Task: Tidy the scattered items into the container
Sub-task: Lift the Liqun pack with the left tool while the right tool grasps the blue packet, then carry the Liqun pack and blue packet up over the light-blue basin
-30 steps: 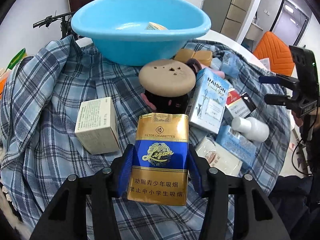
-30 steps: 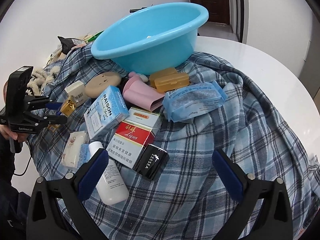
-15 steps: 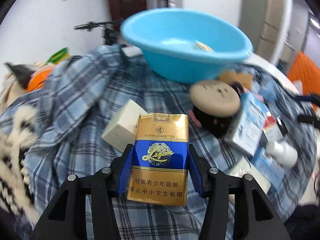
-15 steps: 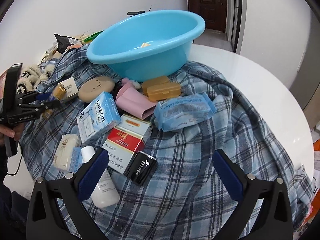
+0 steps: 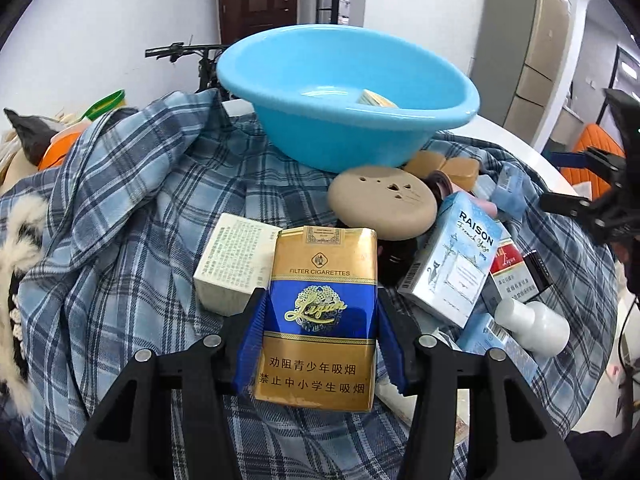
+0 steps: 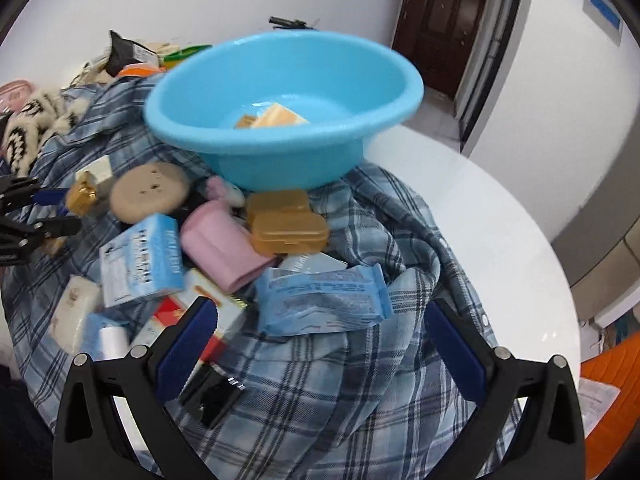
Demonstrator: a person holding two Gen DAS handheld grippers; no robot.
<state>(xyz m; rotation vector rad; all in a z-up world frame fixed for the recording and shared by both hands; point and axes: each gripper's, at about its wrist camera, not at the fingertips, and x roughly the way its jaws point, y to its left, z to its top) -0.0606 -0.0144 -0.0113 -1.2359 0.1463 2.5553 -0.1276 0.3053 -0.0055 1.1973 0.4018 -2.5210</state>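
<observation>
Surface: white round table [image 6: 500,240], draped with a blue plaid cloth [image 5: 132,216] on which the clutter is spread.
Container: light blue basin [image 5: 344,92] is set at the far middle of the cloth; a yellowish packet [image 6: 276,117] and a small tan piece are seen lying on its floor.
Left gripper: the left gripper [image 5: 318,334] is clamped by its blue pads on the sides of a gold-and-blue cigarette pack [image 5: 318,316], held upright and raised above the cloth, on the near side of the basin.
Right gripper: the right gripper [image 6: 320,344] is held with fingers wide apart and nothing between them, above the plaid cloth at the near right.
Between pack and basin: a round tan lid [image 5: 382,208] on a dark jar is found directly beyond the held pack; a cream box [image 5: 234,264] is seen just left of it.
Right of the pack: a pale blue Raison box [image 5: 452,268], a red-and-white cigarette pack [image 5: 510,268] and a white bottle [image 5: 532,326] are crowded together.
Near the basin's foot: two amber plastic cases [image 6: 286,224] are stacked, touching a pink case [image 6: 220,250].
Before the right gripper: a blue wipes packet [image 6: 320,300] is laid on the cloth; a black object [image 6: 214,398] is seen by the left finger, too blurred to identify.
Background: dark wooden door [image 6: 438,28], white walls.
</observation>
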